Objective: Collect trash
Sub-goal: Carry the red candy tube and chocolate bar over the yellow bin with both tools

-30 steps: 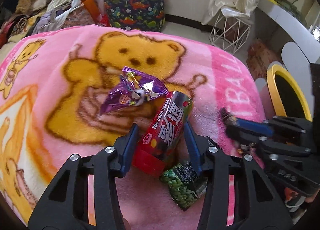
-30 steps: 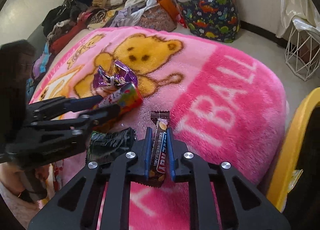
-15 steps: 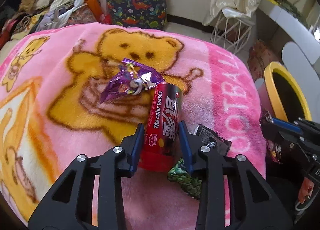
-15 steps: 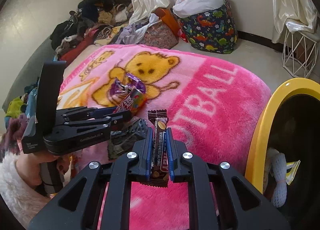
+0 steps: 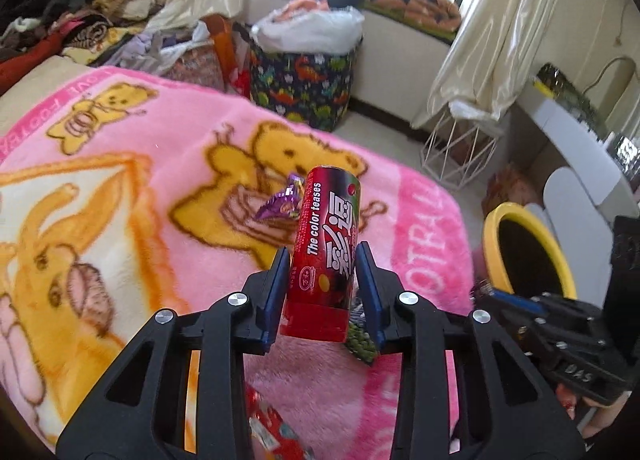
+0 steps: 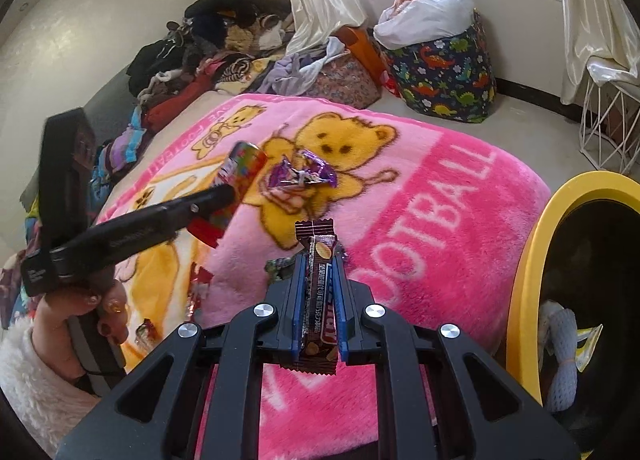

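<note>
My left gripper point(image 5: 322, 256) is shut on a red candy tube point(image 5: 326, 252) and holds it upright above the pink bear blanket point(image 5: 132, 204); it also shows in the right wrist view point(image 6: 236, 172). My right gripper point(image 6: 319, 260) is shut on a brown chocolate bar wrapper point(image 6: 319, 292), held over the blanket's right side beside the yellow-rimmed bin point(image 6: 528, 284). A purple foil wrapper point(image 6: 302, 174) lies on the bear print. A green snack packet point(image 5: 362, 338) lies under the left fingers, mostly hidden.
The bin point(image 5: 490, 244) stands right of the bed and holds some white and yellow trash point(image 6: 564, 344). A red wrapper point(image 5: 276, 432) lies on the blanket near me. A dinosaur-print basket point(image 5: 304, 84), a white wire stand point(image 5: 460, 148) and clothes piles point(image 6: 224, 44) sit beyond.
My left gripper has lifted the red tube off the blanket and tipped it upright. My right gripper with the chocolate bar has risen and moved toward the bin.
</note>
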{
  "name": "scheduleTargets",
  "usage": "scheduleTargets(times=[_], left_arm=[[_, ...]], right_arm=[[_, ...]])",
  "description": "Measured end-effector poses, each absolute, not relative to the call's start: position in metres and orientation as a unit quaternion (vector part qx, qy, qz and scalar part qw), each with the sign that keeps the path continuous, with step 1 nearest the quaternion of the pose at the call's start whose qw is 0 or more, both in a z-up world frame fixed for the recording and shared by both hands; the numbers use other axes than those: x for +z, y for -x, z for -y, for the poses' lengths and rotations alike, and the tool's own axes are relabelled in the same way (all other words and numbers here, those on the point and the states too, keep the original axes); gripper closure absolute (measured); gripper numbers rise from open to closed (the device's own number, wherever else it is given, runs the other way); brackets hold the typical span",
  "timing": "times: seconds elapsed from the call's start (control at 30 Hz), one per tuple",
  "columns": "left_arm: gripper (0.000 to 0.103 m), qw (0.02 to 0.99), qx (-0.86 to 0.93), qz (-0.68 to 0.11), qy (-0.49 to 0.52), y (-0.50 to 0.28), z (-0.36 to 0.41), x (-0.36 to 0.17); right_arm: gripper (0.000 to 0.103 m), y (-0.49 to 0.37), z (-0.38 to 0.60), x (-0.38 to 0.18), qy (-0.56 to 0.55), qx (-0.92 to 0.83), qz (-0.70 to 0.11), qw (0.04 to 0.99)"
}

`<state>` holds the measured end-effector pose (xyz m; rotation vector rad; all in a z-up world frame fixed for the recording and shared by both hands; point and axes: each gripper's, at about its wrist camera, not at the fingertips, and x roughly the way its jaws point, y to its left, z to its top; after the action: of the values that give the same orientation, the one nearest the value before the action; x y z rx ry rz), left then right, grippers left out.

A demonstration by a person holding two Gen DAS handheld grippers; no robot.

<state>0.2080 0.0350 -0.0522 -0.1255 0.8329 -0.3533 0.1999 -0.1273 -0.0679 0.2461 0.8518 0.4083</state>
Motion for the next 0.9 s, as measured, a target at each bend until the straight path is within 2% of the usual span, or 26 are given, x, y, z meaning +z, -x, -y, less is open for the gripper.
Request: scheduleTargets(times=[0.9], left_arm=[[0.077,0.917,-0.193,-0.34,0.074,-0.144,-0.003,-0.014]], right_arm=[[0.09,-0.153,0.165,-0.023,-0.135,0.184,-0.354,0.907]])
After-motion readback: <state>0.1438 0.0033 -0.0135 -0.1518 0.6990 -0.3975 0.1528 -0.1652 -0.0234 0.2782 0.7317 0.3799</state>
